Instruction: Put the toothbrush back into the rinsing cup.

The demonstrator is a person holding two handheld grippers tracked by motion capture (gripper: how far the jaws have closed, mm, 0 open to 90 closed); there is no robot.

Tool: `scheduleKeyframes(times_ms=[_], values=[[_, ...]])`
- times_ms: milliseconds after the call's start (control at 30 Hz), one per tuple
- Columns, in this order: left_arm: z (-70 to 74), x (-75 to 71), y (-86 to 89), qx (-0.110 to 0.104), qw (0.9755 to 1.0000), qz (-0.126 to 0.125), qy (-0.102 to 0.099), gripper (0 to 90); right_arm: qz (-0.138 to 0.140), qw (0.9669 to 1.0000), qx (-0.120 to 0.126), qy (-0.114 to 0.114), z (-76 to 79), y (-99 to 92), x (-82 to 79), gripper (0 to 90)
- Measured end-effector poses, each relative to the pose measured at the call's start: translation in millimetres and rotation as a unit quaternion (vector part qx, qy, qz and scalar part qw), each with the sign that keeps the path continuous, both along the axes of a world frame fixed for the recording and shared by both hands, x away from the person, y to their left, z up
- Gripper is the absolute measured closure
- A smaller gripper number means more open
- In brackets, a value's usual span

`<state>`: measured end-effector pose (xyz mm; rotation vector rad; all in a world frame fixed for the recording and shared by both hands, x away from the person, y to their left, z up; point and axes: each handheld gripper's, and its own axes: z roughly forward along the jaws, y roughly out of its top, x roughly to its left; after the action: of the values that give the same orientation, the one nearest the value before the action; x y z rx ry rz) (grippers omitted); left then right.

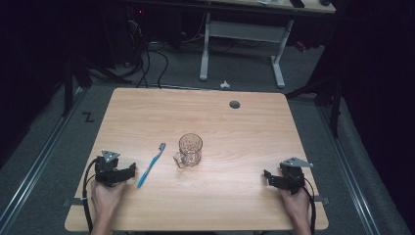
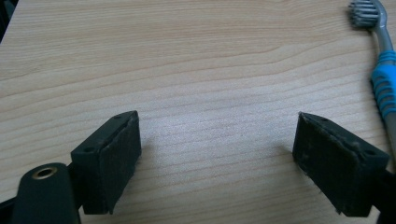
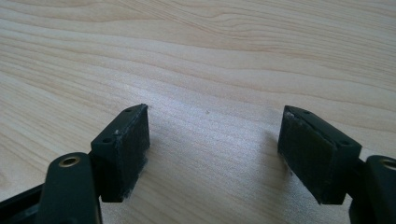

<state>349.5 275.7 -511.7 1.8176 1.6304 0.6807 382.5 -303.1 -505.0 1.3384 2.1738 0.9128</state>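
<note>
The blue toothbrush lies flat on the wooden table, just to the right of the left gripper, and this is the relation the coming move looks to turn on: its long axis runs on a diagonal, handle end near the person's edge and bristled head pointing away and a little right, towards the glass mug. The left gripper rests low on the table with its jaws spread wide and nothing between them; in the left gripper view the toothbrush runs along the right edge of the frame, outside the right-hand jaw, so the gripper would likely need to shift sideways to straddle the handle across its narrow width. The right gripper sits well apart at the far side of the table, also with jaws apart and only bare wood between them in the right gripper view, so the left hand is clearly nearer. The mug stands upright just beyond the brush head, close but not touching; it is the one thing that could be knocked by a careless lift, otherwise the approach is open
</note>
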Motion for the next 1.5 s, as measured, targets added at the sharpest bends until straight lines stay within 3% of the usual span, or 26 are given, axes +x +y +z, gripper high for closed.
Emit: scheduleKeyframes(times_ms=[267, 433, 533, 933, 1067, 1200, 1300, 1500], values=[[4.2, 3.8, 0.4, 0.003, 0.9999, -0.011, 0.013, 23.6, 0.001, 1.0, -0.001, 0.0, 0.0, -0.1, 0.2, 25.1], [4.6, -0.4, 0.4, 0.002, 0.9999, -0.012, 0.006, 25.7, 0.001, 1.0, -0.001, -0.001, -0.1, 0.0, 0.5, 25.0], [6.6, -8.2, 0.3, -0.014, 0.9998, -0.013, -0.002, 28.9, 0.001, 1.0, -0.001, -0.001, -0.1, 0.1, 0.5, 25.0], [16.4, -22.0, -2.0, -0.029, 0.999, -0.028, -0.022, 31.5, 0.001, 1.0, -0.001, -0.001, 0.0, 0.6, 1.5, 24.9], [16.8, -21.9, -6.4, -0.023, 0.9989, -0.04, -0.008, 32.3, 0.0, 1.0, -0.001, -0.001, 0.0, 0.7, 1.6, 24.9], [25.5, -22.7, -12.4, -0.018, 0.9985, -0.052, -0.008, 33.3, 0.0, 1.0, -0.001, -0.001, 0.0, 0.7, 1.5, 24.9], [28.7, -21.9, -15.7, -0.025, 0.9975, -0.066, 0.009, 30.4, 0.0, 1.0, -0.001, -0.001, 0.0, 0.7, 1.6, 24.9], [31.9, -28.8, -23.7, -0.026, 0.9964, -0.079, 0.012, 28.7, 0.0, 1.0, -0.001, -0.001, -0.1, 0.7, 1.6, 24.9]])
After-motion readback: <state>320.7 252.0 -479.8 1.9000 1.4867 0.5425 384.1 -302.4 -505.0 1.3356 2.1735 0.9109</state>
